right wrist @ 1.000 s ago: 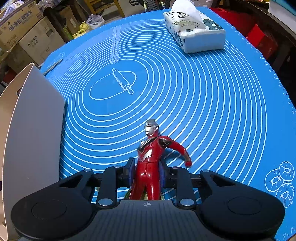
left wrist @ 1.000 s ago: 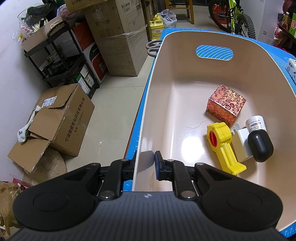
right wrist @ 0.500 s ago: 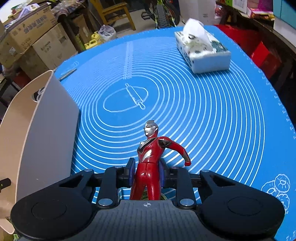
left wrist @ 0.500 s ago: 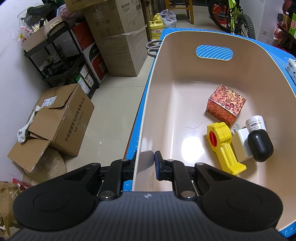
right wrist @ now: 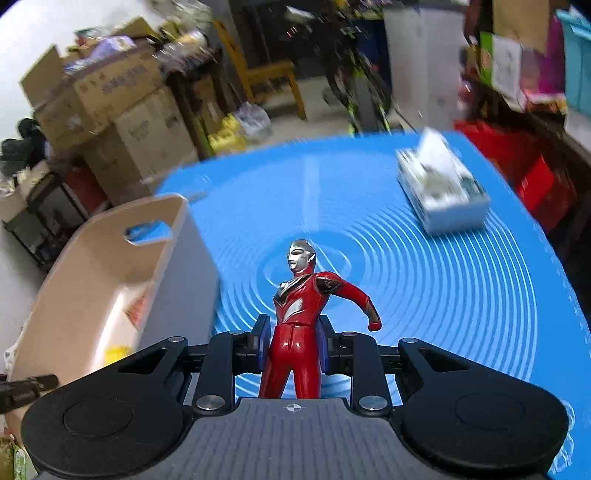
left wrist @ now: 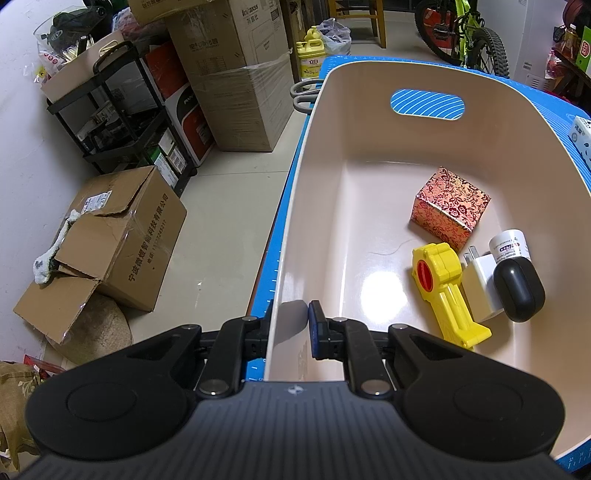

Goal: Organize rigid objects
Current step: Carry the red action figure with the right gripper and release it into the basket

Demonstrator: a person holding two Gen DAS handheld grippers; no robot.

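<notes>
My right gripper (right wrist: 292, 343) is shut on a red and silver hero figure (right wrist: 301, 317), held upright above the blue mat (right wrist: 443, 295). To its left stands the beige bin (right wrist: 173, 280). My left gripper (left wrist: 290, 325) is shut on the near wall of that beige bin (left wrist: 332, 155), one pad outside and one inside. Inside the bin lie a red patterned box (left wrist: 450, 205), a yellow toy tool (left wrist: 443, 288), a white plug adapter (left wrist: 480, 288), a black oval case (left wrist: 519, 290) and a small white bottle (left wrist: 509, 243).
A white tissue box (right wrist: 443, 192) sits on the far right of the mat. Cardboard boxes (left wrist: 110, 236), a black shelf cart (left wrist: 110, 122) and a bicycle (left wrist: 469, 33) stand on the floor beyond the table's left and far edges.
My right gripper has risen with the figure and turned; the bin's inside now shows at the left and the far room has come into view. The left gripper has stayed on the bin wall.
</notes>
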